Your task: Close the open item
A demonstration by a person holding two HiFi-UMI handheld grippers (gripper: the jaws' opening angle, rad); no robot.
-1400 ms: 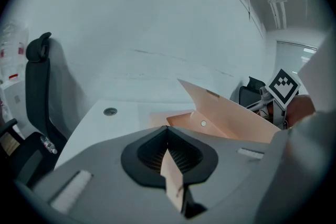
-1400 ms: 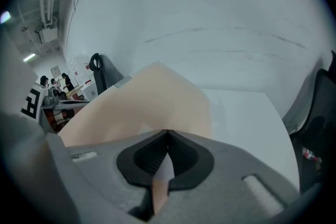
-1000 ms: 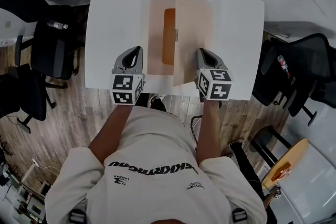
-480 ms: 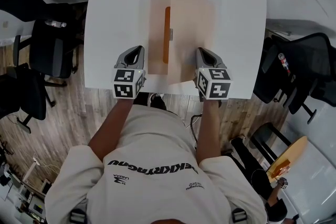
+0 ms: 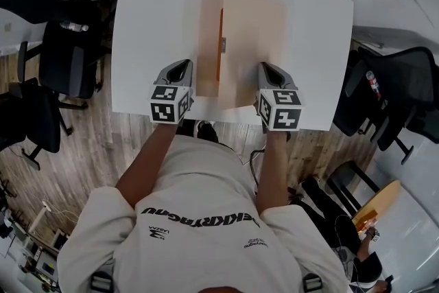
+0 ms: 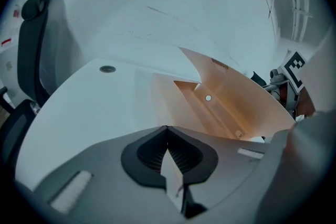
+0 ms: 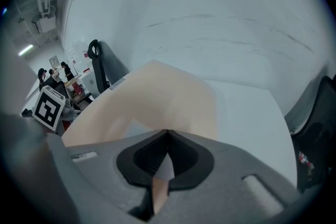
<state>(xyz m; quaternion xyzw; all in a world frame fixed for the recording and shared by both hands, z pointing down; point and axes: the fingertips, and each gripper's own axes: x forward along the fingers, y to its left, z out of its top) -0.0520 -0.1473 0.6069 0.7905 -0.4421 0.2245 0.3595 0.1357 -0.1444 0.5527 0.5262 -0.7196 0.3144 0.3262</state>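
Right cover of the folder [image 5: 250,38] has swung further left since a second ago; the orange gap inside is now a thin strip. Folder lies mid-table [image 5: 147,44], reaching to the near edge.

Right gripper [image 5: 268,70]: jaws pinched together on the raised cover's near edge. Left gripper [image 5: 180,68]: jaws likewise clamped on the flat left cover's edge.

Both forearms extend straight forward, parallel, grippers flanking the folder at the table's near edge.
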